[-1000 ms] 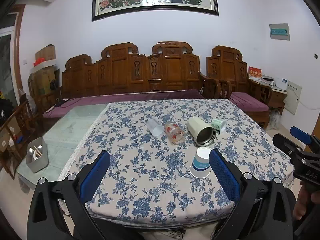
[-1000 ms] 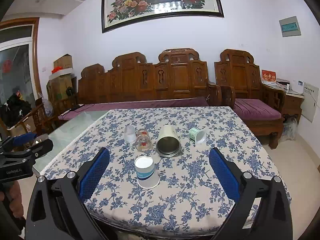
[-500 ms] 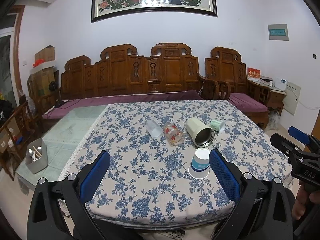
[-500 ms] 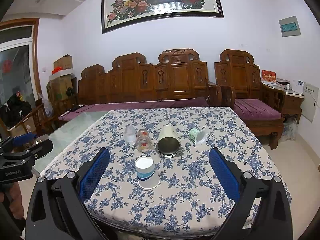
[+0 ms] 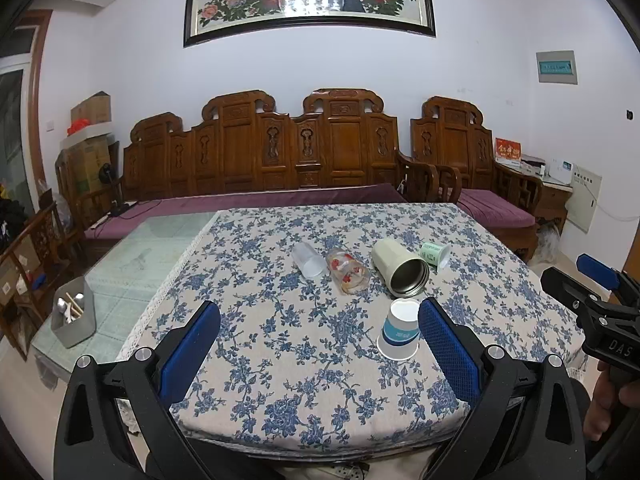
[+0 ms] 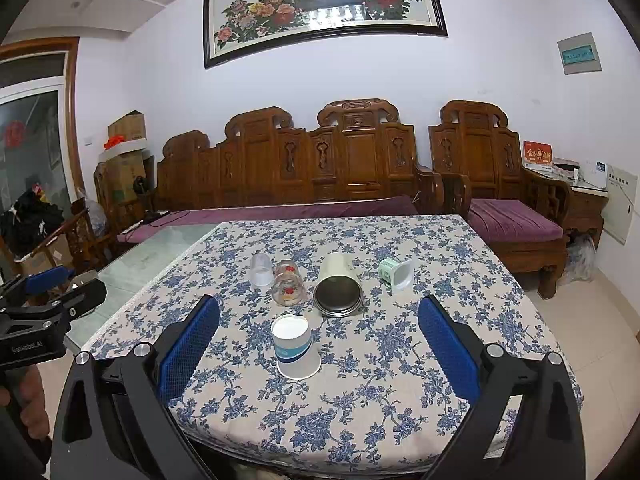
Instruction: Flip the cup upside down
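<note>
Blue-padded, our left gripper [image 5: 319, 330] hangs over the near edge of the bench [image 5: 248, 344], fingers spread wide and empty; the paper cup [image 5: 400, 335] stands upside down just beside the right pad.

From the right gripper [image 6: 319, 330], fingers equally wide and empty, the cup [image 6: 296, 347] sits between them, farther out, before the tumbler [image 6: 339, 290].
</note>
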Motion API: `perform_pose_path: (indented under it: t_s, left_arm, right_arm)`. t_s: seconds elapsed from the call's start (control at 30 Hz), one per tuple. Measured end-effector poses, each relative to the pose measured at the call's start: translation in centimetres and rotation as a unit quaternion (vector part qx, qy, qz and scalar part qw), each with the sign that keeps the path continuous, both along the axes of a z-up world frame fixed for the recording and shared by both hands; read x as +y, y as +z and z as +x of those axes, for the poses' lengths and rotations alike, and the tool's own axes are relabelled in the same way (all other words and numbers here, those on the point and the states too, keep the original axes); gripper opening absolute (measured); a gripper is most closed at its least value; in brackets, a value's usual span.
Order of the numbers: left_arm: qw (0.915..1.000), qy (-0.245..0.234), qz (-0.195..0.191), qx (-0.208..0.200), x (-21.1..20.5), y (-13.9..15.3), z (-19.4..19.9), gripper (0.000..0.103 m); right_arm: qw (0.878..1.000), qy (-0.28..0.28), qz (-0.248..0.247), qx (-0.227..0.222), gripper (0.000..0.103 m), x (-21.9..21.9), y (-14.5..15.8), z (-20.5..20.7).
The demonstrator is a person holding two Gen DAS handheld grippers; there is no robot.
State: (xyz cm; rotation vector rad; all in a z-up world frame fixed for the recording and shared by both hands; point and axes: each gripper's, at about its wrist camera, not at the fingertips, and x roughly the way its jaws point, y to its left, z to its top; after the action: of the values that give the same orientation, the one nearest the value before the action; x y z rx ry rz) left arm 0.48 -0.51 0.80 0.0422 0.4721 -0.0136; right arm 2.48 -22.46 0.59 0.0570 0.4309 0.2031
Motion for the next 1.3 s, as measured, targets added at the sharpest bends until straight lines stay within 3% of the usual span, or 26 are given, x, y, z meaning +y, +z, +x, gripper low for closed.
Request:
perform_pose_path:
  t_s: [1.3]
  left_arm:
    - [1.0, 0.003, -0.008, 0.003, 0.15, -0.35, 0.24, 0.096]
  right_arm:
    - [1.0, 0.0, 0.001, 0.001, 0.1, 0.21, 0.08, -0.04]
